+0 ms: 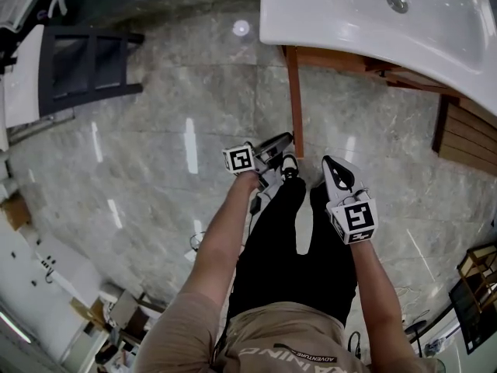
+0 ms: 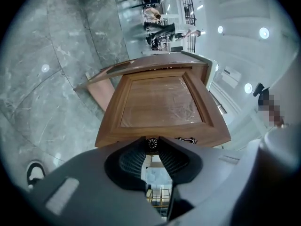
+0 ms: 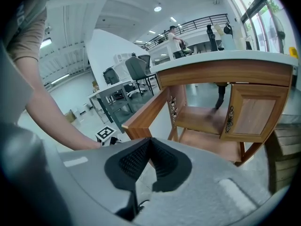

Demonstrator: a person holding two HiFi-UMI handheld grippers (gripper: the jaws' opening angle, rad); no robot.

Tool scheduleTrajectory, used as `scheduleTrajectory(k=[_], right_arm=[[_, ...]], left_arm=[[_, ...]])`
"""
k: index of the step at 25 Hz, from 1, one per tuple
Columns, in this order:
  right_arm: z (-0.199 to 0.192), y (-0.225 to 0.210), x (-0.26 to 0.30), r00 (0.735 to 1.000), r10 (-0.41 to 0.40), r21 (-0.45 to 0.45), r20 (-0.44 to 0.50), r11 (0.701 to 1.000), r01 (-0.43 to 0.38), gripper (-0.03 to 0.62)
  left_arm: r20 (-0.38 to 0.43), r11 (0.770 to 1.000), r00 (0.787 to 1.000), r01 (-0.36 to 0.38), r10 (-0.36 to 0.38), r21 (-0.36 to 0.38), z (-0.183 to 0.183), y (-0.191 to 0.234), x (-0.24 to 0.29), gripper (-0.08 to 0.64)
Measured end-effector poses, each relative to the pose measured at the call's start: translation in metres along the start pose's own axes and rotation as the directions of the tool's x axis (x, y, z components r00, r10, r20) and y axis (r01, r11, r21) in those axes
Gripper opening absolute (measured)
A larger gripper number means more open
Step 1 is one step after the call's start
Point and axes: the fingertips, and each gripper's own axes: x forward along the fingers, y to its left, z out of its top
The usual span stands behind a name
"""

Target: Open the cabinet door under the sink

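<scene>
The white sink [image 1: 349,22] sits on a wooden cabinet. Its left door [image 1: 295,99] stands swung out, edge-on in the head view, and fills the left gripper view as a framed panel [image 2: 160,102]. My left gripper [image 1: 286,148] is at the door's free edge, shut on the small round door knob [image 2: 151,143], which sits between the pad tips. My right gripper [image 1: 332,165] hangs beside it to the right, away from the door, its jaws shut on nothing [image 3: 149,144]. The open compartment with its shelf [image 3: 202,119] shows in the right gripper view.
The cabinet's right door [image 3: 256,114] is closed and has an ornate handle [image 3: 230,119]. A black stool [image 1: 85,68] stands on the marble floor at far left. Slatted wooden boards [image 1: 466,134] lie right of the cabinet. My legs are just below the grippers.
</scene>
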Motion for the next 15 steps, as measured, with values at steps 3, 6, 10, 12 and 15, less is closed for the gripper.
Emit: scheduleTrajectory(k=[3,6,10,12,15], right_arm=[[-0.001,0.001,-0.004,1.000,-0.008,0.019,-0.001,1.000,0.008,0.002],[0.003,0.004,-0.005,1.000,-0.006,0.003,-0.002,1.000,0.006,0.002],[0.008,0.006,-0.009,1.000,-0.015,-0.002,-0.005,1.000,0.015,0.002],[0.012,0.009,-0.011,1.000,-0.016,-0.002,0.002,1.000,0.016,0.002],[0.014,0.014,-0.011,1.000,-0.013,-0.006,-0.001,1.000,0.013,0.002]], left_arm=[[0.009,1.000,1.000,-0.014,0.014,-0.011,-0.001,0.001,-0.004,0.101],[0.020,0.998,1.000,-0.004,0.006,-0.067,0.000,-0.005,-0.003,0.101],[0.037,0.995,0.999,0.021,-0.017,-0.099,0.004,-0.012,-0.007,0.100],[0.043,0.994,0.999,0.031,-0.026,-0.105,0.010,-0.014,-0.013,0.100],[0.004,0.998,0.998,-0.057,0.057,-0.008,0.022,-0.003,-0.029,0.100]])
